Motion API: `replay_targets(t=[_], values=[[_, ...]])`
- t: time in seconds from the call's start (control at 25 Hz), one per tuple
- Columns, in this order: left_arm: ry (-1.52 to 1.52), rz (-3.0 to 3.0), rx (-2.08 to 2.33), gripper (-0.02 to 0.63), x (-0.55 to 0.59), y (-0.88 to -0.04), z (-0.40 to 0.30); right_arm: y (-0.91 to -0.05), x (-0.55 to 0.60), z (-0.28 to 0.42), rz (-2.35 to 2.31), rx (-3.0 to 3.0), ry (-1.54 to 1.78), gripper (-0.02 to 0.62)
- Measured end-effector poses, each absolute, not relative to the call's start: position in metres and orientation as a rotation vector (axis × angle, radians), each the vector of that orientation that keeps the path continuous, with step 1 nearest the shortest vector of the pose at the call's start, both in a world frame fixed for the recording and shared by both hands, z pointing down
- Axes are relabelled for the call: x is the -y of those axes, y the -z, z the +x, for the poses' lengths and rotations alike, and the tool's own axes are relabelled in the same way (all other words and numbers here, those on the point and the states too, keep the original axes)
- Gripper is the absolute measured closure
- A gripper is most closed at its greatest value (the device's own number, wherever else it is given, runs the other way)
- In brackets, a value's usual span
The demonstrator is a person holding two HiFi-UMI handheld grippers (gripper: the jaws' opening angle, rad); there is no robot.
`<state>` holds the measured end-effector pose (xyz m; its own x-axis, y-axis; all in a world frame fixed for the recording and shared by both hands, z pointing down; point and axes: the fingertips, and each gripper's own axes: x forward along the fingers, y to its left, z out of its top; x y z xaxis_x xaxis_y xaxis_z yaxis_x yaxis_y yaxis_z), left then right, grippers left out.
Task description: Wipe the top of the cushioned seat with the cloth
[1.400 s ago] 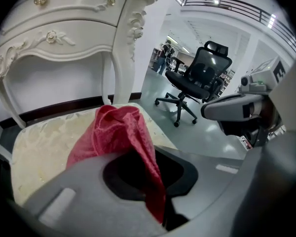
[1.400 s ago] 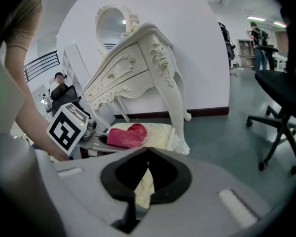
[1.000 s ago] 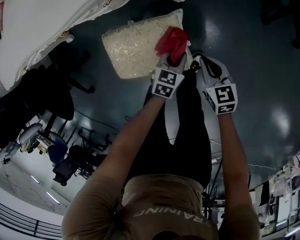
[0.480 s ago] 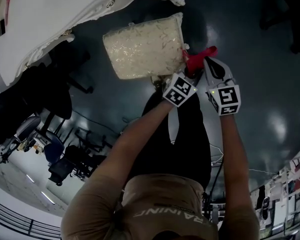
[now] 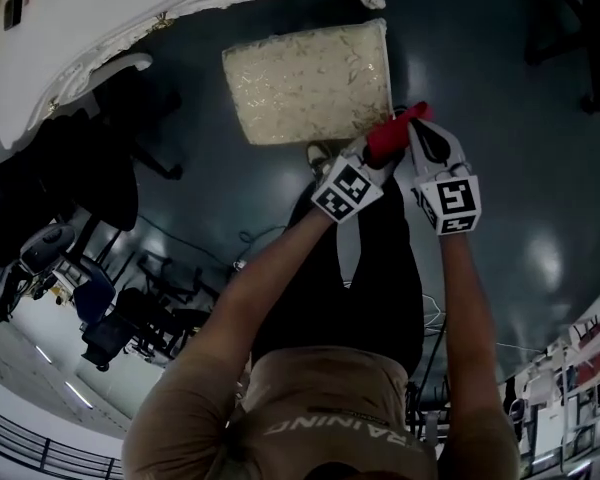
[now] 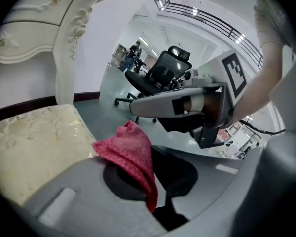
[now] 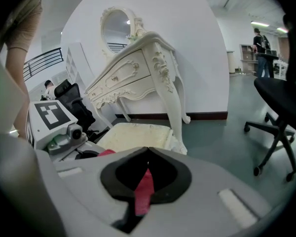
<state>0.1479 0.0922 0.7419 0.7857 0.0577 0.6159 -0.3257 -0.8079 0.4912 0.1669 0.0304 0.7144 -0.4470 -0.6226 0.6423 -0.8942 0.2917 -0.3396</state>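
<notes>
Red cloth (image 5: 392,134) has come off the seat (image 5: 300,83) to hang just beside its corner, pinched by both left gripper (image 5: 372,152) and right gripper (image 5: 416,130), so wiping looks paused or done

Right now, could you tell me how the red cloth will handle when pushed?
Probably floppy: the cloth folds and droops from the left gripper. Likely light: a thin strip sits pinched in the right gripper. It may bunch rather than slide.
</notes>
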Motion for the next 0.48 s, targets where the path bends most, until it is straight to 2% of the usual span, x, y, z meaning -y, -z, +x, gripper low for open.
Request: replay_targets(t=[0.48], values=[[-0.726, 2.372, 0.443, 0.568, -0.082, -0.704, -0.006, -0.694, -0.052, 0.034, 1.231, 2.232, -0.916, 0.594]])
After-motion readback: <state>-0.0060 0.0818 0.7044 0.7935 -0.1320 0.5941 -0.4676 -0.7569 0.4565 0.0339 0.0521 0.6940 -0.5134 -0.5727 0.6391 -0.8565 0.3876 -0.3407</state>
